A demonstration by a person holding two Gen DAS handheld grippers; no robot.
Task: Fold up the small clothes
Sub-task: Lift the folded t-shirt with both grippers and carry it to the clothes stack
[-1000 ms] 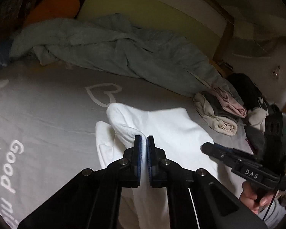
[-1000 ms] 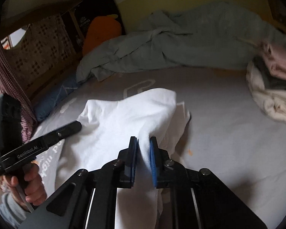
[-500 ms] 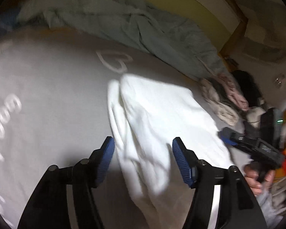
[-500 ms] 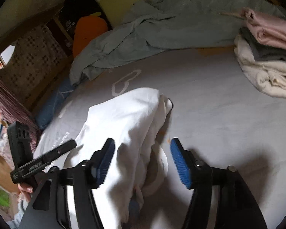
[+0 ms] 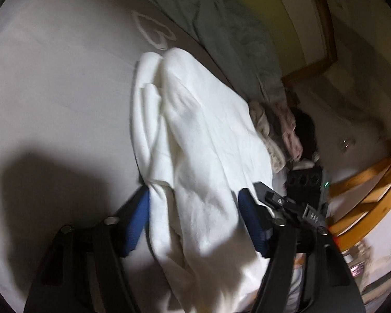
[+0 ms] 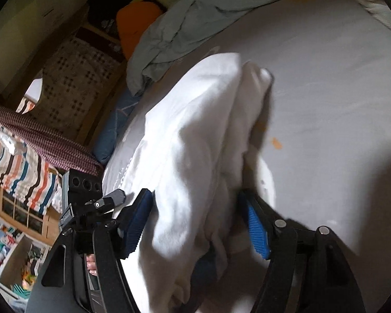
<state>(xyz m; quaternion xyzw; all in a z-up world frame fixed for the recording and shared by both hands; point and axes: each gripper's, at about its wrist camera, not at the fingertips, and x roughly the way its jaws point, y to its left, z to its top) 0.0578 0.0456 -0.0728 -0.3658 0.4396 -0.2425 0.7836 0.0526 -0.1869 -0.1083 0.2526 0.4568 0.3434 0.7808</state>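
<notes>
The white garment (image 5: 195, 135) lies bunched in soft, rumpled folds on the grey bedsheet (image 5: 52, 83), stretched out ahead of both tongs. Its near end runs between the blue pads (image 5: 135, 219) of the left gripper (image 5: 195, 216), whose jaws are closing around the cloth. The right gripper (image 6: 198, 221) straddles the other edge of the same garment (image 6: 195, 135), its jaws closing too, cloth heaped between them. Whether either pair of pads already presses the cloth, I cannot tell.

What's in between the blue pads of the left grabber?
A bunched part of the white garment lies between the closing jaws of the left gripper, seen in the left wrist view.
</notes>
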